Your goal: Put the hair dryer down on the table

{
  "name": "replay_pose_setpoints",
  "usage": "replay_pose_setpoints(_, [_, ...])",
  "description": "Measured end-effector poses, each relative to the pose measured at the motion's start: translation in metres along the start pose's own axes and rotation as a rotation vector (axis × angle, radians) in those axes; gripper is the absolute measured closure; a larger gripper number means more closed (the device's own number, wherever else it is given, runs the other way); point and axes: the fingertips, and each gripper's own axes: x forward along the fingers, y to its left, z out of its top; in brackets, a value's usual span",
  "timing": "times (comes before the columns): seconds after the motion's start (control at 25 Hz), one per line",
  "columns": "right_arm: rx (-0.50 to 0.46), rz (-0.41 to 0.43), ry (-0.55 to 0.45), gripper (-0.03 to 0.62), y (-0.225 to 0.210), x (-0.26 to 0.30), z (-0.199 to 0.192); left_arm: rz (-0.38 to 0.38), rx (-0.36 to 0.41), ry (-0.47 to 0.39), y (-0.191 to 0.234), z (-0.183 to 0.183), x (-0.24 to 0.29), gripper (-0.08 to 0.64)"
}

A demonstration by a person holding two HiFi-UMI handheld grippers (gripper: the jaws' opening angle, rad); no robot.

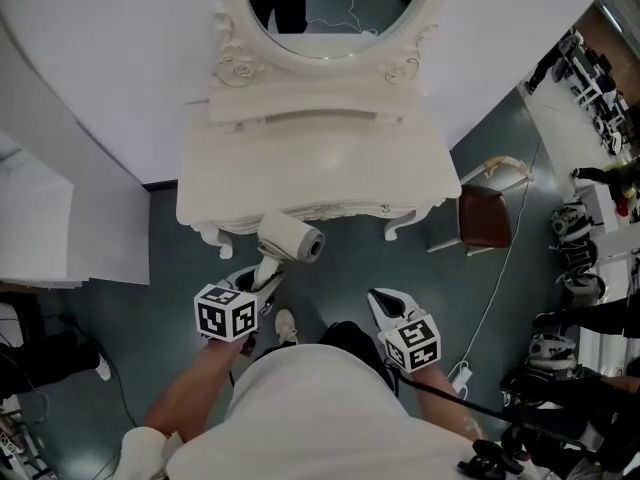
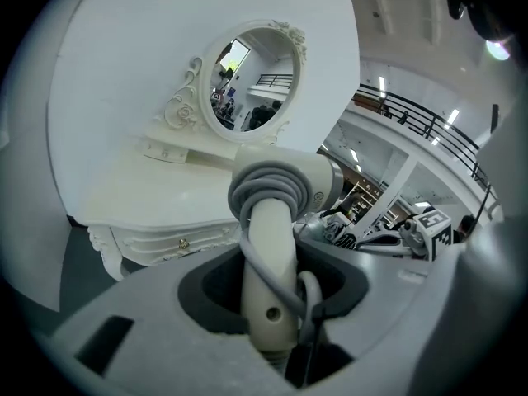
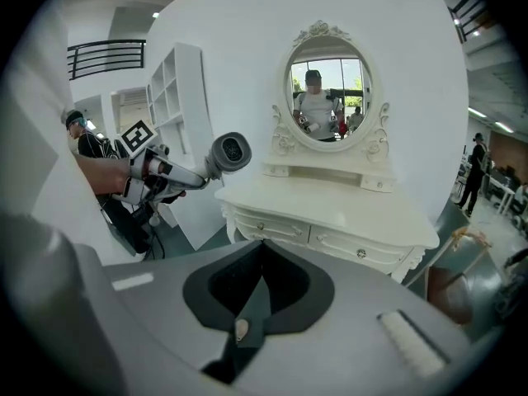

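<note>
Your left tongs pinch the hair dryer by its cord-wrapped handle, in the air just off the table's front edge, near its left front corner. The handle rises from the tongs, and the barrel lies crosswise with its round end facing your right. The table's drawers are shut. Your right tongs are pressed together, empty.

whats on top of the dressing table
Only the oval mirror on its raised back shelf; the rest of the dressing table top looks bare. The hair dryer in the left claw is off it, hiding a bit of the front edge.
</note>
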Motion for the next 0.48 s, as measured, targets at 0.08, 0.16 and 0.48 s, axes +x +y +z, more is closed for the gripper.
replay_pose_setpoints(0.08, [-0.001,-0.001,-0.001,0.592,-0.009,0.007,0.008,0.007,0.003,0.003,0.008,0.014,0.013,0.394])
replay_pose_setpoints(0.16, [0.01,0.001,-0.008,0.592,-0.021,0.013,0.014,0.017,0.006,0.012,0.015,0.027,0.029,0.394])
replay_pose_setpoints(0.48, [0.012,0.061,-0.039,0.592,-0.105,0.061,0.051,0.121,0.036,0.056,0.049,0.09,0.127,0.394])
